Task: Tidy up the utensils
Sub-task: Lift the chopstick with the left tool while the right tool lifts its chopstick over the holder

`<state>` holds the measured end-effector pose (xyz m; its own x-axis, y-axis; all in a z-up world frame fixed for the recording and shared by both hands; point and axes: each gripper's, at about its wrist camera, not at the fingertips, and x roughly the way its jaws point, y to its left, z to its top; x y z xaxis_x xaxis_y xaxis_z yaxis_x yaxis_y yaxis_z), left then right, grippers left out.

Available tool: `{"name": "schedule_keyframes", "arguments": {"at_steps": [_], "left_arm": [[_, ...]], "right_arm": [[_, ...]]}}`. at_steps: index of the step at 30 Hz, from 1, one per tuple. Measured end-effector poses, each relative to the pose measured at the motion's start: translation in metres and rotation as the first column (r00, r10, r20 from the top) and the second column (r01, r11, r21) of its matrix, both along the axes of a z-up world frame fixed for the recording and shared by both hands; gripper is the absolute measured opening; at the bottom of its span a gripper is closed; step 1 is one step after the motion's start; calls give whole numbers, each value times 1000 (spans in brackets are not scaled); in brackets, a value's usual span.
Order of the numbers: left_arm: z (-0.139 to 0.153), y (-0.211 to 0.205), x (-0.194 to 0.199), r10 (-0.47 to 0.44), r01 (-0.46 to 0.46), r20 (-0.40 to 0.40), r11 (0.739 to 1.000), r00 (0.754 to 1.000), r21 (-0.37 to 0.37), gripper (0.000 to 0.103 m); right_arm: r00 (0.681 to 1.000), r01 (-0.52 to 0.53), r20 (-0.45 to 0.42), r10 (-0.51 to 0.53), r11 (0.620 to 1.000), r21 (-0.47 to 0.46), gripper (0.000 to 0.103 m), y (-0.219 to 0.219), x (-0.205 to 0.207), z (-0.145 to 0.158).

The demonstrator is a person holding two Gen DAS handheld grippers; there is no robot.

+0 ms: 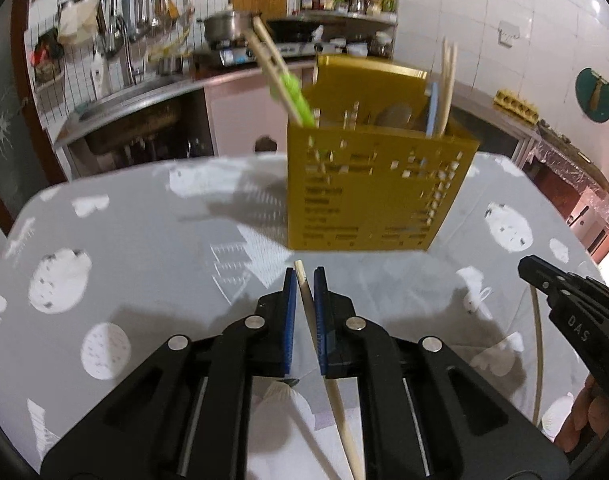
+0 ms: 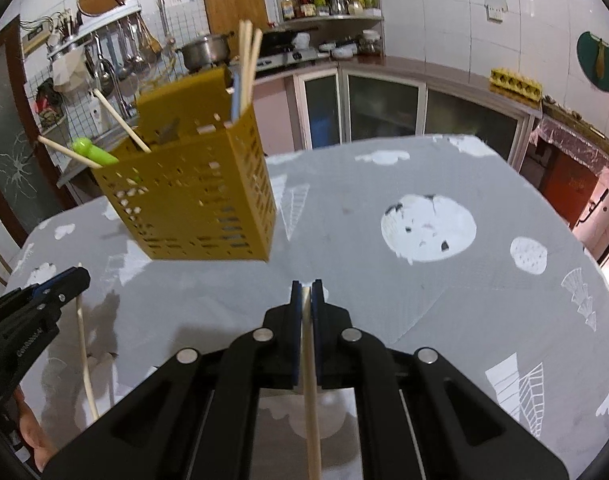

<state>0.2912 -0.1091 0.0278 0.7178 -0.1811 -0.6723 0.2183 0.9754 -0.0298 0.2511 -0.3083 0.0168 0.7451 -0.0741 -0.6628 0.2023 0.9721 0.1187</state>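
- Left gripper (image 1: 304, 276): jaws clamped on a pale chopstick (image 1: 336, 404) running back under the wrist, tip poking out just past the blue pads (image 1: 290, 312).
- Right gripper (image 2: 306, 289): jaws shut tight on a second chopstick (image 2: 310, 392), held the same way.
- Yellow slotted holder (image 1: 368, 196) standing on the grey patterned table (image 1: 144, 260), just ahead of both grippers.
- Inside the holder: more chopsticks (image 2: 246, 64), a green handle (image 1: 300, 98), a blue handle (image 1: 433, 108).

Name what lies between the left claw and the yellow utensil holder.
Only bare patterned tablecloth between left claw and yellow utensil holder, seen in the left wrist view.
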Motion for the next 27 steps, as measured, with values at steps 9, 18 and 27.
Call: {"name": "schedule_keyframes", "arguments": {"at_steps": [9, 18, 27], "left_arm": [[38, 9, -25, -29, 28, 136, 1000, 990, 6, 7], [50, 26, -31, -24, 26, 193, 1000, 981, -9, 7], [65, 36, -43, -39, 41, 279, 999, 959, -1, 6]], "right_arm": [[995, -29, 98, 30, 999, -16, 5, 12, -12, 31], [977, -35, 208, 51, 996, -80, 5, 27, -25, 62], [945, -11, 325, 44, 995, -103, 5, 26, -43, 80]]}}
